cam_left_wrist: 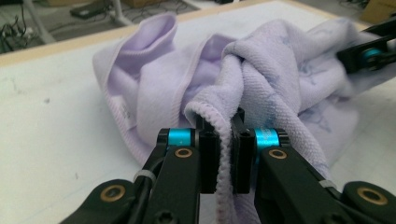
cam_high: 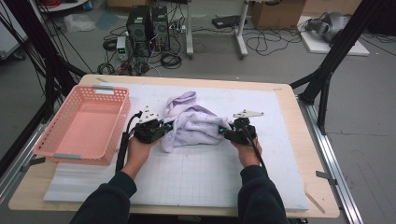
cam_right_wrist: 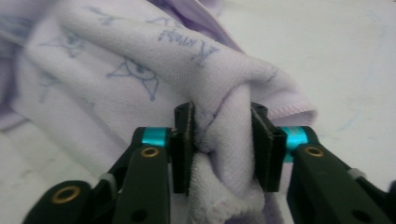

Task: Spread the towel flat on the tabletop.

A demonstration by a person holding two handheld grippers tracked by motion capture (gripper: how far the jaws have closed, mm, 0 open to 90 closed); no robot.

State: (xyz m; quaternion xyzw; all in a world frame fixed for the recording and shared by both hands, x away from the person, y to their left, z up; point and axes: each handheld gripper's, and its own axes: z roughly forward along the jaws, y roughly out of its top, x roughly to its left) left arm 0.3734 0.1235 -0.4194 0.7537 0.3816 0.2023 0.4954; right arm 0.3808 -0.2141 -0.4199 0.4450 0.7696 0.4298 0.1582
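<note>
The pink basket (cam_high: 86, 123) sits at the table's left edge with nothing in it. Just right of it, a crumpled lilac towel (cam_high: 194, 122) lies on the white mat (cam_high: 196, 172). The left gripper (cam_high: 164, 127) pinches the towel's hem tight; the right gripper (cam_high: 223, 132) has a thick fold bunched between its jaws, pads against it.

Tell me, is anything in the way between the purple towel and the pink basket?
Nothing visible blocks it. The towel lies bunched on the white mat, and the pink basket sits open-topped just beyond the left hand-held gripper, which pinches the towel's edge.
</note>
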